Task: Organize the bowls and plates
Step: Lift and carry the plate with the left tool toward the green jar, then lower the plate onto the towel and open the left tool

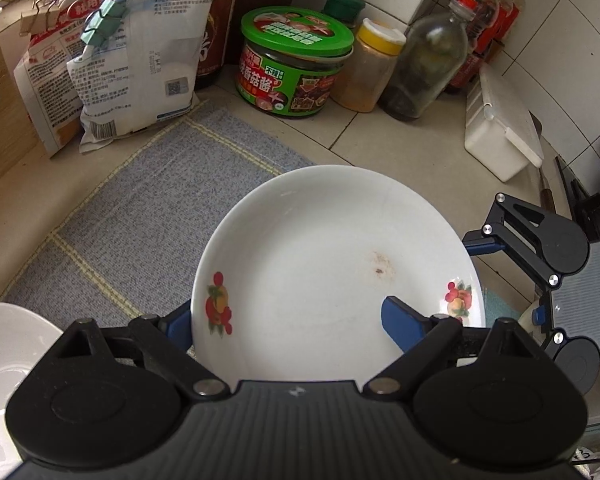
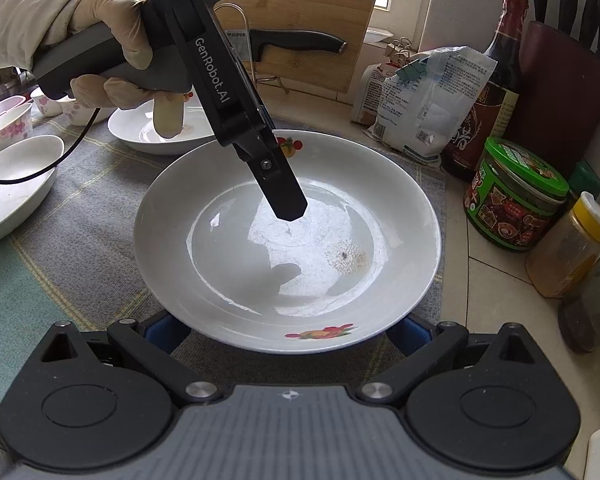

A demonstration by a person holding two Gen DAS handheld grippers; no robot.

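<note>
A white deep plate [image 1: 332, 264] with fruit prints and a brown stain fills the middle of both views [image 2: 284, 236]. My left gripper [image 1: 288, 320] straddles its near rim, one blue finger [image 1: 404, 324] inside the plate and the other under the rim; whether it clamps the rim is unclear. In the right wrist view the left gripper [image 2: 278, 184] reaches down from the upper left, its finger over the plate's inside. My right gripper [image 2: 288, 332] is open, its blue fingers spread under the plate's near rim on both sides. It also shows in the left wrist view [image 1: 540, 248].
A grey-blue checked mat [image 1: 148, 208] lies under the plate. Another white plate [image 2: 160, 128] and several bowls [image 2: 12, 184] sit at the left. Flour bags [image 1: 112, 60], a green-lidded jar [image 1: 296, 60], spice bottles [image 1: 424, 60] and a white box [image 1: 500, 132] line the back wall.
</note>
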